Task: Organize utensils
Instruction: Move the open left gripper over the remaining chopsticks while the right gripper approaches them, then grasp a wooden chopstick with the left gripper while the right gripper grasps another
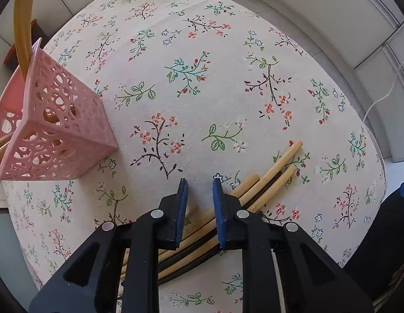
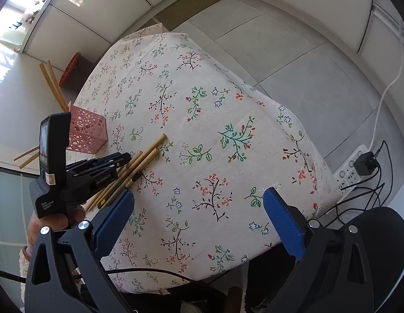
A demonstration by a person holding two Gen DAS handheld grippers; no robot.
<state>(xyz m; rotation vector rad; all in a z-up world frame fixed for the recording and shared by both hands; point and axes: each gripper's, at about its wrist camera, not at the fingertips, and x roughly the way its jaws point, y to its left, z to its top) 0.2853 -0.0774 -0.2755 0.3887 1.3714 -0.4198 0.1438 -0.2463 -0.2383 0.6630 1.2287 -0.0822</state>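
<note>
The chopsticks [image 1: 269,174] look light, stiff and smooth, so likely to roll; best pinched mid-length. The left gripper [image 1: 199,190] has its jaws narrowed over the pile, grip unclear, while the right gripper [image 2: 199,224] is wide open and empty

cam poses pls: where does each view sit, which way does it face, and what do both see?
Left wrist: on the left gripper, facing straight down at the chopsticks on the floral tablecloth; own blue fingers show.
Right wrist: on the right gripper, tilted down across the table; its wide-apart fingers, the left gripper and a hand show.
Shared: chopsticks, pink basket, tablecloth.
</note>
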